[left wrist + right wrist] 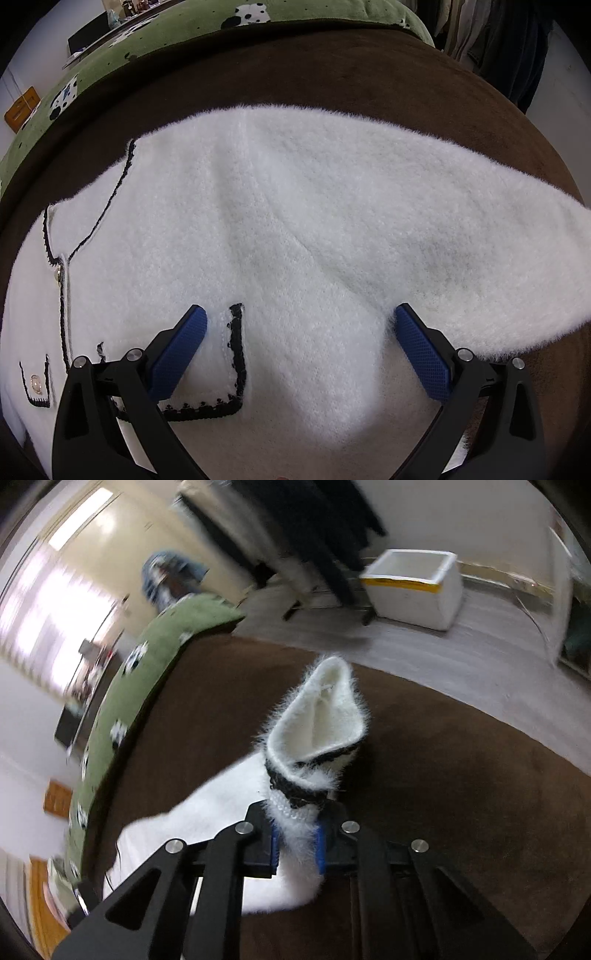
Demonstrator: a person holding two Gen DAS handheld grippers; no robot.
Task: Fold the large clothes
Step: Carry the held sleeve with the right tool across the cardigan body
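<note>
Black linkage bars fill the bottom of both views. Left gripper (301, 314) sits with blue pads (424, 354) spread wide, nothing between them, low over the cardigan (295, 221). Right gripper (297, 843) is clamped on the cuff (314, 731), which sticks up past the pads at frame center.

Largest first: brown blanket (332, 74) covers the surface in both views. The white fluffy cardigan lies flat on it, filling the middle of the left view, front up, black trim running down the left side. Its sleeve (461, 258) stretches to the right edge of that frame. Green spotted cover (147, 44) sits across the top left, beyond the blanket. Pocket (221, 369) with black edging sits lower left, just beside the left pad. Button (36, 382) at far lower left.

Step in hand looks like folding the sleeve in over the body. To do it well: carry the cuff across toward the trim side without tugging the body, keep the sleeve flat and untwisted, and use the open left gripper to pin the body near the armpit so the fold line holds straight.

Only the left view shows the body, pocket, trim and how flat it lies. Only the right view shows the grip on the cuff, plus the floor, a white box (413, 587) at upper right and dark hanging clothes (314, 517) at top; it is motion-blurred.
</note>
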